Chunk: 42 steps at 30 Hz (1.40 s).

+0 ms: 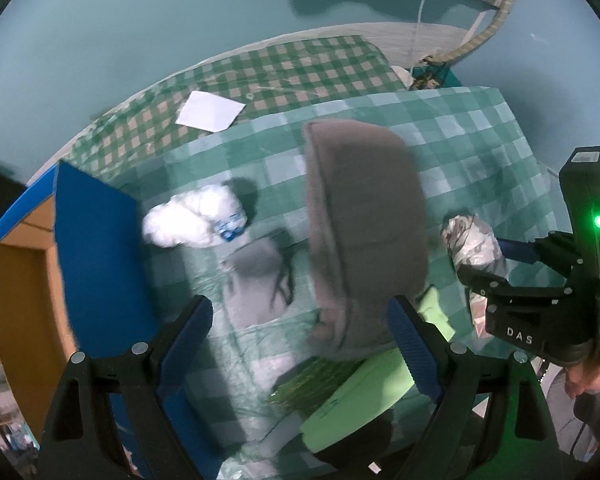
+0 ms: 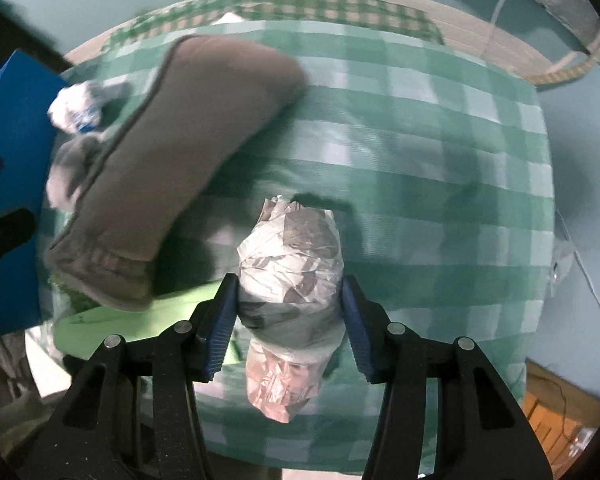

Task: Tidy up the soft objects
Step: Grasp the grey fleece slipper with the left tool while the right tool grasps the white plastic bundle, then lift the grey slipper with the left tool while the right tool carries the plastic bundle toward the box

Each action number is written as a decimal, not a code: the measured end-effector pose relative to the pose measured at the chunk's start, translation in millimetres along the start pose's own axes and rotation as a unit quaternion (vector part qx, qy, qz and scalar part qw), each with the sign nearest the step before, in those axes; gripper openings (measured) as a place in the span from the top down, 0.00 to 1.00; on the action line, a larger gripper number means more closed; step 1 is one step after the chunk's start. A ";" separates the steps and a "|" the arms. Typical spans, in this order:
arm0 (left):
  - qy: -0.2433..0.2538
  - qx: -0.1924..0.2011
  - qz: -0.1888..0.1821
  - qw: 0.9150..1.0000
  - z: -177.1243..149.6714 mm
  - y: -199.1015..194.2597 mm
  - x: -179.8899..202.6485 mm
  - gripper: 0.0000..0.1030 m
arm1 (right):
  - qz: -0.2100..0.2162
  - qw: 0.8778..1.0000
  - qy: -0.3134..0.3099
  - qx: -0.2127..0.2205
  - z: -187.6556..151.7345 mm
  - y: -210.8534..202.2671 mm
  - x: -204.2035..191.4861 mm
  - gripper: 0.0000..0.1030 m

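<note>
A table covered by a green checked cloth (image 2: pixel 420 152) is seen from both wrist cameras. In the right wrist view, the right gripper (image 2: pixel 290 320) is closed onto a crumpled plastic bundle (image 2: pixel 290 256), grey and white, which is pinched between the two blue pads (image 2: pixel 224 320); the bundle stands near the front middle of the cloth. A long brown cushion (image 2: pixel 180 152) lies to the left of the bundle, running from the near left toward the far middle, its near end resting over a light green flat item (image 2: pixel 132 320).

In the left wrist view, the left gripper (image 1: pixel 300 344) is spread wide, and nothing is gripped between its fingers; the brown cushion is seen just past its right finger. A white fluffy wad (image 1: pixel 192 220) sits at the left of the cloth, beside the blue flap of a cardboard box (image 1: pixel 96 264). A grey cloth piece (image 1: pixel 256 280) lies just nearer than the wad. A white sheet of paper (image 1: pixel 210 110) lies far off on a second checked cloth (image 1: pixel 300 68).
</note>
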State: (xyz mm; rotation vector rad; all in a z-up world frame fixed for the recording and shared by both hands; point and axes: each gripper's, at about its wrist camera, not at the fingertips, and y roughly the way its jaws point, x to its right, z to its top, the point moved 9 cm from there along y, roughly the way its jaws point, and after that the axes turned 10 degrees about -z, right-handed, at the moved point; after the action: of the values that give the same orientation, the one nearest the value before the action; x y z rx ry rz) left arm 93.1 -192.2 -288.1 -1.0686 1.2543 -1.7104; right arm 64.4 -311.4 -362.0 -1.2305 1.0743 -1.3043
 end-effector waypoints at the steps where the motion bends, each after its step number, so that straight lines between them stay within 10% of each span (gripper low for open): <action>1: 0.002 -0.001 -0.003 1.000 2.2 1.6 3.5 0.13 | -0.006 1.000 0.005 0.000 1.1 0.8 6.7 0.51; 9: 0.001 -0.024 -0.049 0.999 11.8 21.8 32.2 0.13 | -0.005 1.000 0.026 -0.004 -3.0 3.9 26.6 0.51; 31: 0.039 -0.092 0.031 0.995 11.7 77.5 44.9 0.13 | -0.006 0.999 0.036 -0.004 -14.2 11.0 30.3 0.40; 42: 0.045 -0.082 0.042 0.995 11.6 68.9 42.6 0.72 | 0.005 0.999 0.028 0.018 -12.2 8.3 31.0 0.49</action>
State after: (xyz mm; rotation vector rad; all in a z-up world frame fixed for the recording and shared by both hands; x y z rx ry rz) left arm 94.3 -251.5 -344.6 -1.0271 1.4981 -1.6292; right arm 53.7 -343.5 -368.0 -1.1669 1.0902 -1.3526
